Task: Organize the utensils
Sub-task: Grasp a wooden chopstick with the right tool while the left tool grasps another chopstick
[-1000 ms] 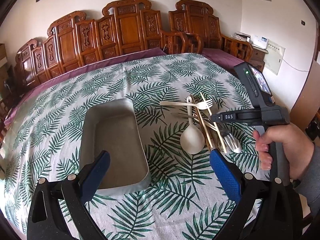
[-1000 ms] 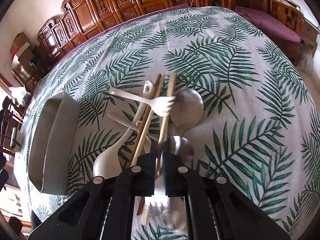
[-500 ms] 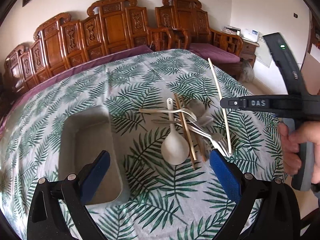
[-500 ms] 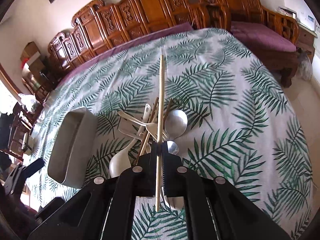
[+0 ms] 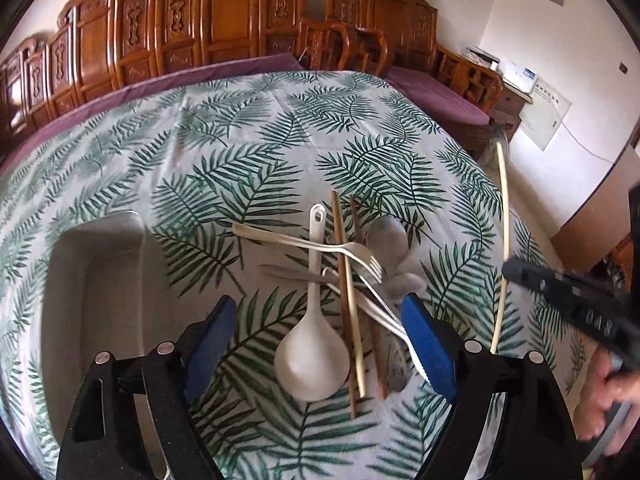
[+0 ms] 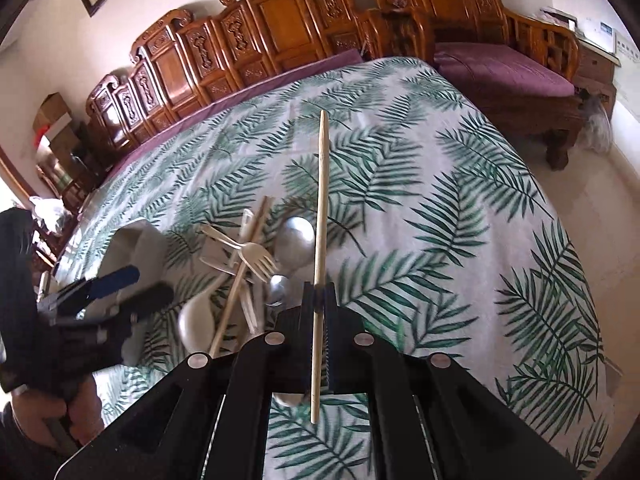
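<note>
My right gripper (image 6: 319, 292) is shut on a pale wooden chopstick (image 6: 321, 200), held above the table; the chopstick also shows in the left wrist view (image 5: 505, 240). My left gripper (image 5: 320, 320) is open and empty, hovering over the utensil pile. The pile holds a white ladle spoon (image 5: 313, 344), brown chopsticks (image 5: 342, 280), a pale fork (image 5: 320, 246) and metal spoons (image 5: 390, 236). A grey metal tray (image 5: 96, 264) lies to the pile's left.
The round table has a palm-leaf cloth (image 5: 280, 140). Carved wooden chairs (image 5: 224, 20) and a bench with purple cushions (image 6: 500, 68) stand behind it. The table edge drops to the floor on the right.
My right gripper has lifted the pale chopstick out of the pile and higher off the table. My left gripper has moved right, from near the tray to over the pile.
</note>
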### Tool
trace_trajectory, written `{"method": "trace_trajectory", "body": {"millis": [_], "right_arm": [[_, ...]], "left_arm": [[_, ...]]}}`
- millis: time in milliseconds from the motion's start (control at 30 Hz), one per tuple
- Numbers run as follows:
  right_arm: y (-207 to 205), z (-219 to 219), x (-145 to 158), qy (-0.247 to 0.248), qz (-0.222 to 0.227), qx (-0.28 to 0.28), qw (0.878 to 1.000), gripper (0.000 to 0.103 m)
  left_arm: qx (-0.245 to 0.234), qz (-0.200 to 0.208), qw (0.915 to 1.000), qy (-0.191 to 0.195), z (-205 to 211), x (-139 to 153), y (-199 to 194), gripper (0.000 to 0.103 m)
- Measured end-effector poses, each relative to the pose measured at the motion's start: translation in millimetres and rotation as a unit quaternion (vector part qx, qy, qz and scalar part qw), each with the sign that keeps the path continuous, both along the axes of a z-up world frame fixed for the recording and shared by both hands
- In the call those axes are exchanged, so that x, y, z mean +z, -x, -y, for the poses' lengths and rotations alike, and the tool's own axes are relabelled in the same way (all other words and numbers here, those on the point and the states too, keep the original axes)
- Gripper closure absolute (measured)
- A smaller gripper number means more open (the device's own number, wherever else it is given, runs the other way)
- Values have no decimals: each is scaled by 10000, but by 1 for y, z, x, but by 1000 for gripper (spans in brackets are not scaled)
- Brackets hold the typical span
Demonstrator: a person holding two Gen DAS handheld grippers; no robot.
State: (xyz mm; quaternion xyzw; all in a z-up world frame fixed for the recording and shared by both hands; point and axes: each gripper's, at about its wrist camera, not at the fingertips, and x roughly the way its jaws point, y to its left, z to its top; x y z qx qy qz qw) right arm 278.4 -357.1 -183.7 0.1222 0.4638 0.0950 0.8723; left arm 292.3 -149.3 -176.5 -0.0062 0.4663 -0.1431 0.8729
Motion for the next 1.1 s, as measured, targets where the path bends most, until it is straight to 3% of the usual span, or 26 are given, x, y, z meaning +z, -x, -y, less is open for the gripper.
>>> {"method": "trace_trajectory", "body": {"millis": [267,533,867,1100], "right_arm": [[-3,6,-13,-75,-156,-26,9998,97],[-4,5,-18,-47,-222,-11,9997,97],[-4,11,-21,-103,-263,-59,9996,97],[-5,12,-23,-135,-289,-73,9995,97]], "left_arm": [[398,-466,9978,270,11,-21,-39,28],[1053,-1116,9836,945,1,-44,-70,47],[1250,-1357,9780,972,13,-55,-83,65],[1273,-1222,9812,779,23,-53,-87,79]]}}
